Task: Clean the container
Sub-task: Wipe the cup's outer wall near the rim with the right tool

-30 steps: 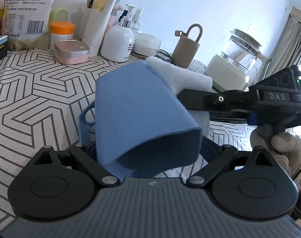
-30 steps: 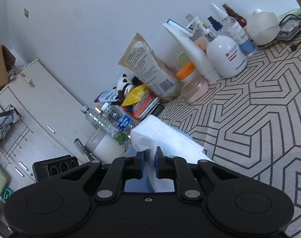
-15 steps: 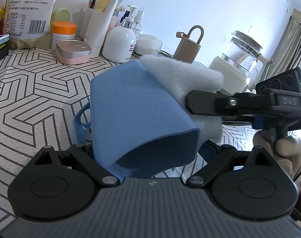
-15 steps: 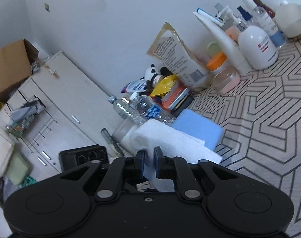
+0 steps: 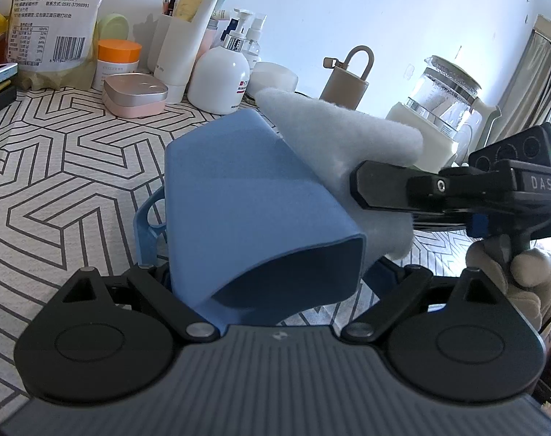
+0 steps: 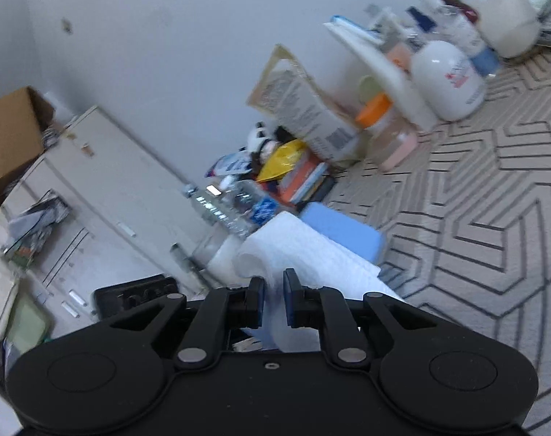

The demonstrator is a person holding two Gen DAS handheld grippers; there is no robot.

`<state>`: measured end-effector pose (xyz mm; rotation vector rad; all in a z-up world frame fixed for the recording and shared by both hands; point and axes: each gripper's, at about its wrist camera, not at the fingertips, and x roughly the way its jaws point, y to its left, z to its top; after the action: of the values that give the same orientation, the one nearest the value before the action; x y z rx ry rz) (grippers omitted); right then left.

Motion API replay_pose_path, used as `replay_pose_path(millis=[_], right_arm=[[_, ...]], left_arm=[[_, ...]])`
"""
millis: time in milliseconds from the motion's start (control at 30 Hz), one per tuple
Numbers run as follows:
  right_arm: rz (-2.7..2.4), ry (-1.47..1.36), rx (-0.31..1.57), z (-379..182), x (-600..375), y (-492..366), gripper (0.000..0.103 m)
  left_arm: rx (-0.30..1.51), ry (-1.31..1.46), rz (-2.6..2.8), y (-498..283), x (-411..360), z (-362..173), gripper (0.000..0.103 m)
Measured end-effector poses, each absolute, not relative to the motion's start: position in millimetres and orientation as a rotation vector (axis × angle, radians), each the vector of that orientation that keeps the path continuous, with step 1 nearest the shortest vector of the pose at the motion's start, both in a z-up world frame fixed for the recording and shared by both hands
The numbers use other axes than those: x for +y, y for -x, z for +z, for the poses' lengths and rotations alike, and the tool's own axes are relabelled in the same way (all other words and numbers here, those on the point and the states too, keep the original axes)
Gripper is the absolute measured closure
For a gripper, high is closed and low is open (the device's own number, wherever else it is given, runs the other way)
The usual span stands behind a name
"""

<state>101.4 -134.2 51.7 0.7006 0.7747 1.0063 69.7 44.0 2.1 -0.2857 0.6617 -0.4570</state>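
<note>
We hold the blue container (image 5: 246, 196) in our left gripper (image 5: 264, 272), its jaws spread wide on either side of the container's base end and clasping it; the right-hand finger is mostly hidden behind the container wall. From the left wrist camera the container fills the centre, lifted above the patterned tablecloth (image 5: 57, 167), with the gripper's black body at 6 o'clock below it. It is a smooth, matte, rounded-rectangular tub, seemingly soft plastic or silicone, and a looped blue handle (image 5: 146, 225) shows at its 9 o'clock side. Its long axis runs from 12 o'clock down toward 5 o'clock, and the open mouth (image 5: 297, 276) faces the camera, tilted to the lower right. Pressed against its upper right wall, at about 2 o'clock, lies a fluffy white cloth (image 5: 341, 138), thick and fibrous. Our right gripper (image 5: 359, 187) comes in from 3 o'clock, a gloved hand (image 5: 508, 272) on its handle. In the right wrist view, which is blurred, the right gripper (image 6: 273, 290) pinches the cloth (image 6: 297, 250) between nearly closed jaws that are easing apart slightly, and the container (image 6: 342, 229) sits just beyond the cloth at 1 o'clock.
</note>
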Motion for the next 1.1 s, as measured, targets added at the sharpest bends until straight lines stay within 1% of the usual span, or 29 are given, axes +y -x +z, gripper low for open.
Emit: replay_pose_path(millis=[467,833,1100], right_arm=[[0.848,-0.715,0.832,38,-144,-111,0.087],[1.01,-0.694,0.79,51,-131,-100,0.086],[0.972,-0.7,0.801,47,-134,-102,0.088]], left_arm=[[0.663,0.285,-0.454,-69,44,2,0.009],[0.662,0.289,-0.445,-69,46,2,0.009],[0.662,0.288,-0.445,-70,47,2,0.009]])
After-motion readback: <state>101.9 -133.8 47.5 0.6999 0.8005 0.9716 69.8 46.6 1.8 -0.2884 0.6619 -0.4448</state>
